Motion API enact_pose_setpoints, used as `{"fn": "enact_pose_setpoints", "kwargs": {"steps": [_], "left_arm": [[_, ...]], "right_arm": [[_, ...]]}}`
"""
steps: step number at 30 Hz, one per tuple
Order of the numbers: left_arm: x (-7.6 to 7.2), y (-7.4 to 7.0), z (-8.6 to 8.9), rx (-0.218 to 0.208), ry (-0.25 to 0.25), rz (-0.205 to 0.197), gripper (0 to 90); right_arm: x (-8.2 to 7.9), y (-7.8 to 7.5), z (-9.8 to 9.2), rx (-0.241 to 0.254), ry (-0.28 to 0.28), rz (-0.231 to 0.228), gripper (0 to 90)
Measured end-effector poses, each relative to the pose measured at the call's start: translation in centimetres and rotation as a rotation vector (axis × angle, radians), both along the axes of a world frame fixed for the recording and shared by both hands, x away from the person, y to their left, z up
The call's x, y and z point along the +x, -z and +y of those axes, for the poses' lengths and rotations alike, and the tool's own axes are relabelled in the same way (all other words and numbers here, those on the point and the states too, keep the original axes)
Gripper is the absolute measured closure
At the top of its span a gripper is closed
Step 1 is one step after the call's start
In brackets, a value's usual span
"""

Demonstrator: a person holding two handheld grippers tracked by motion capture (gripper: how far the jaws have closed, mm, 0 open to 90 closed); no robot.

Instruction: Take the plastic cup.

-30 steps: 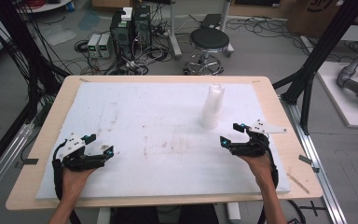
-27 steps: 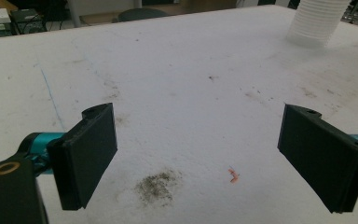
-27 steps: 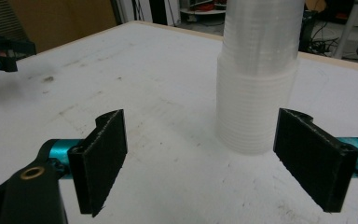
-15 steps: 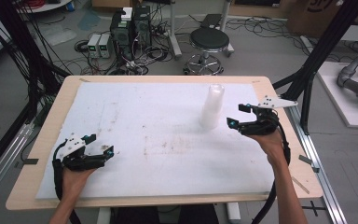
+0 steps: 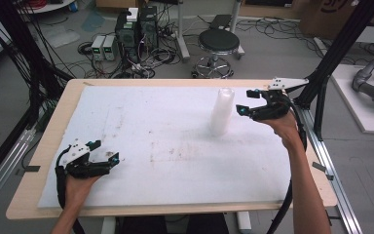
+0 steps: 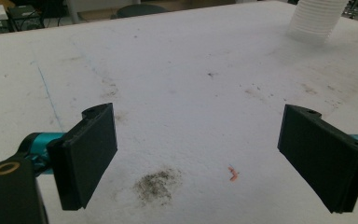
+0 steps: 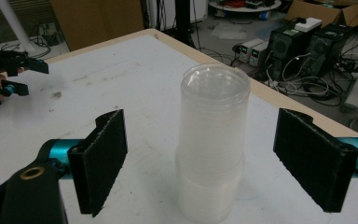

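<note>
A black stool [image 5: 218,45] stands behind the white-covered table [image 5: 165,141].

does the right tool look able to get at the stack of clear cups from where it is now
Probably yes. The right tool is beside the stack of clear cups, open, with nothing between them. In the right gripper view the stack stands upright between the two pads, untouched.

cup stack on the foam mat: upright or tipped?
Upright. The cup stack stands on its base on the white mat, rim up, untouched. The right hand-held gripper is open, with a pad on each side of the stack.
</note>
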State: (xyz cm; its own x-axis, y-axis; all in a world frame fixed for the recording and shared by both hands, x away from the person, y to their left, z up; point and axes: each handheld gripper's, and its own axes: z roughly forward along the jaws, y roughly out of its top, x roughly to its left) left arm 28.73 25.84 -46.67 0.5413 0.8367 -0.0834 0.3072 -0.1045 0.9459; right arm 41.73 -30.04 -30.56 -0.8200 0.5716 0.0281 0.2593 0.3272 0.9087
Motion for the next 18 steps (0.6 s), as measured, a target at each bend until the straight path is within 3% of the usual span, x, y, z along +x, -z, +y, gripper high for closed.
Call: {"fn": "enact_pose_setpoints", "kwargs": {"steps": [5, 10, 18], "left_arm": [[0.0, 0.0, 0.0, 0.002, 0.000, 0.003, 11.7], [0.0, 0.0, 0.0, -0.001, -0.001, 0.000, 11.7], [0.0, 0.0, -0.1, 0.009, -0.004, 0.002, 11.7]], "right_arm": [[1.6, -0.4, 0.2, -0.010, -0.033, 0.021, 17.0], [2.8, -0.5, 0.6, 0.007, -0.058, 0.006, 17.1], [4.4, 0.6, 0.8, 0.028, -0.095, 0.034, 17.0]]}}
